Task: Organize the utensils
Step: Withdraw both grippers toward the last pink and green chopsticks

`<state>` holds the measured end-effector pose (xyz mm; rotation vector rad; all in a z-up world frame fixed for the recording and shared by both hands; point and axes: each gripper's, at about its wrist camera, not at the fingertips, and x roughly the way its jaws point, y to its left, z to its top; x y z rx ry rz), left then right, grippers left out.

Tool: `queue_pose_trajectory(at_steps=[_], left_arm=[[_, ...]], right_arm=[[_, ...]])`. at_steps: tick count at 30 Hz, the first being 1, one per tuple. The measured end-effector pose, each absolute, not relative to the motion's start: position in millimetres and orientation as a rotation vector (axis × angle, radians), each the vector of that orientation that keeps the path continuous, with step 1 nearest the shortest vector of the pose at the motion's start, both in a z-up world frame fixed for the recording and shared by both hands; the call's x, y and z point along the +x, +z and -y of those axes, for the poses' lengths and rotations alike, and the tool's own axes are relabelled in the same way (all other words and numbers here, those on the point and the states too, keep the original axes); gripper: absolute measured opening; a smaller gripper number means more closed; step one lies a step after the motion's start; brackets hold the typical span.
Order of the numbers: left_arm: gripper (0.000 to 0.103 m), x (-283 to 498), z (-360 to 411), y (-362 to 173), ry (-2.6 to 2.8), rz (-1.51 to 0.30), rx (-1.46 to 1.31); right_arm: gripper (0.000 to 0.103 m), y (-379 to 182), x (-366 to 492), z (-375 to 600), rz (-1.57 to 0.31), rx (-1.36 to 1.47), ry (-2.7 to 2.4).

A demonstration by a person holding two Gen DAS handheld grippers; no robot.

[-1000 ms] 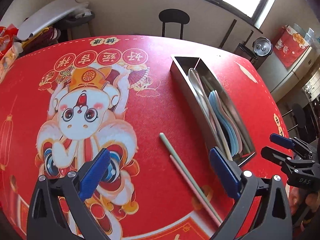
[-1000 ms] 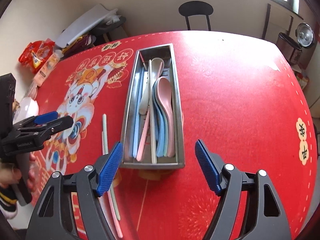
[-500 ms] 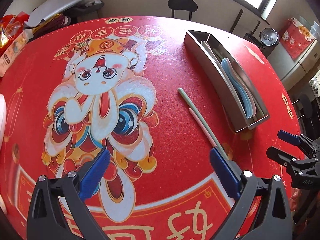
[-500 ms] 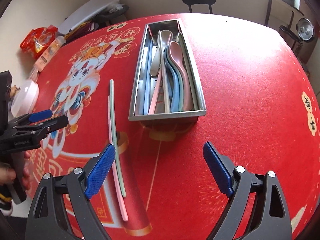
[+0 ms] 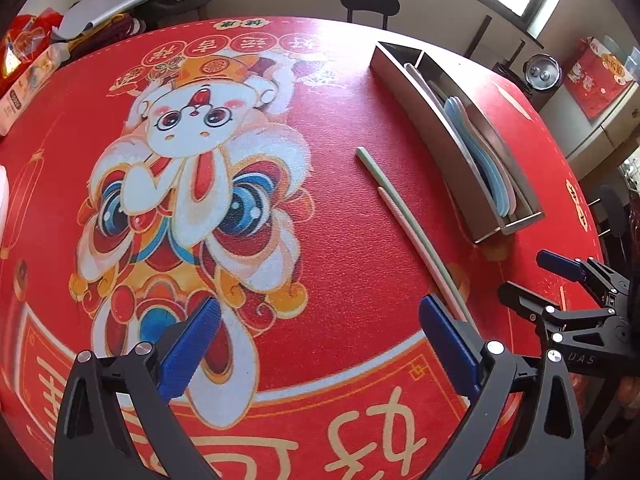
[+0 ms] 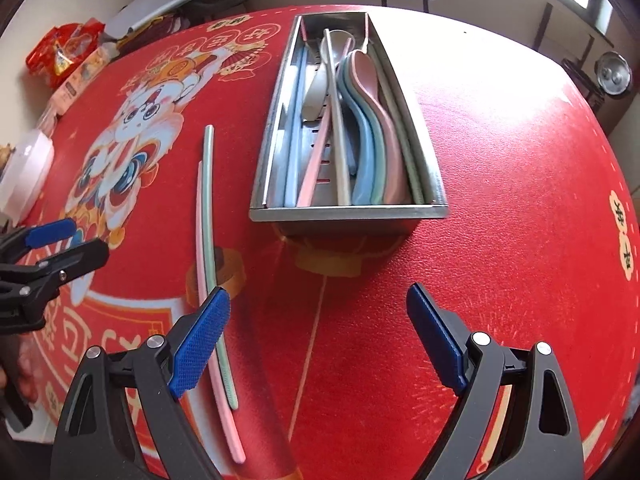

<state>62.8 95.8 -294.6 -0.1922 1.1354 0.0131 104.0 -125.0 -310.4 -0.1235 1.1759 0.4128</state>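
A steel utensil tray (image 6: 348, 213) (image 5: 424, 120) holds spoons and chopsticks in pink, blue and pale tones. Left of it on the red tablecloth lie a green chopstick (image 6: 208, 200) (image 5: 400, 200) and a pink chopstick (image 6: 200, 240) (image 5: 404, 224), side by side. My right gripper (image 6: 318, 318) hangs open above the cloth in front of the tray, its left pad over the two chopsticks. My left gripper (image 5: 316, 326) is open and empty over the printed rabbit picture, the chopsticks' near ends by its right pad. Each gripper shows at the edge of the other's view.
A black stool (image 5: 370, 0) stands beyond the table's far edge. Snack packets (image 6: 64, 52) and a white bowl (image 6: 24, 168) sit along the left edge. A metal pot (image 5: 540, 72) and red bag (image 5: 600, 76) are off to the right.
Both grippers have drawn back toward the near side of the table and sunk lower. The right gripper's jaws have spread wider. The tray and loose chopsticks now lie farther ahead.
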Motion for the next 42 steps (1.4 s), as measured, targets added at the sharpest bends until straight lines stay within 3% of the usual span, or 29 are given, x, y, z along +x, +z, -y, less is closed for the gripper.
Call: queue_pose_trajectory(at_steps=[10,37,40,42], left_arm=[[0.097,74.8,-30.1,-309.2,-0.009,-1.16,-0.02],[0.098,85.0,-17.5,-326.4,0.068,-1.254,-0.003],[0.092,80.0,-20.5,-323.8,0.074,-1.242,0.019],[0.077,75.6,-26.8,-320.1,0.06,-1.232,0.001]], right_arm=[[0.087,-304.0,106.1,173.1,-1.168,0.0,0.346],[0.087,-295.2,106.4,181.4,-1.144,0.017,0.362],[0.087,-295.5,105.1,180.2,-1.147,0.028,0.374],[0.087,-294.9,103.9,177.5,-1.152,0.051,0.428]])
